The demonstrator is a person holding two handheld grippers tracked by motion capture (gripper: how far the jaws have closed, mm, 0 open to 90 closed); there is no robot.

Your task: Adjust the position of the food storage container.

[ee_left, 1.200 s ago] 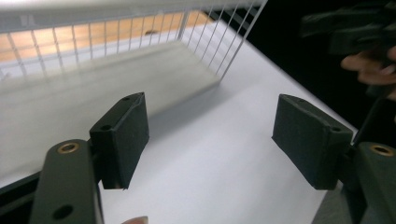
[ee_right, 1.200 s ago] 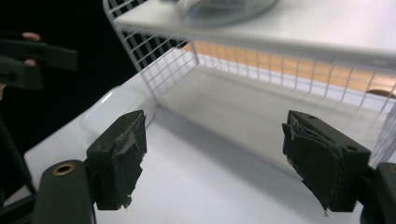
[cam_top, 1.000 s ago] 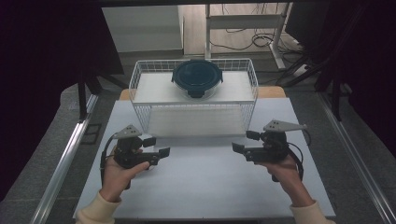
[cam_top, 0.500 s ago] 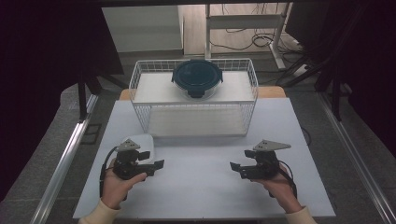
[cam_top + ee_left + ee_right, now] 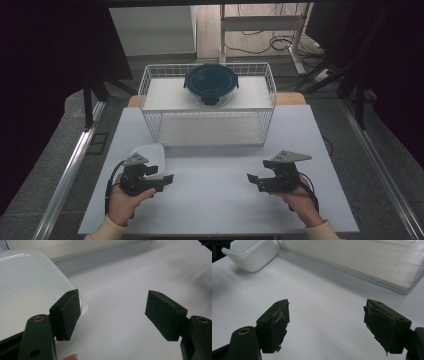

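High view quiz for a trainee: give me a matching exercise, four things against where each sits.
Things:
1. white container
2. dark round lidded bowl
3. left gripper
4. right gripper

Places:
A. top shelf of the wire rack
B. over the table's right half, open
C. on the table, front left of the rack
D. beside the white container, open

Pairs: 1-C, 2-A, 3-D, 4-B

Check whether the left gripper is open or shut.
Open. The left gripper has its black jaws wide apart with bare white table between them, beside the white plastic container, which it does not grip.
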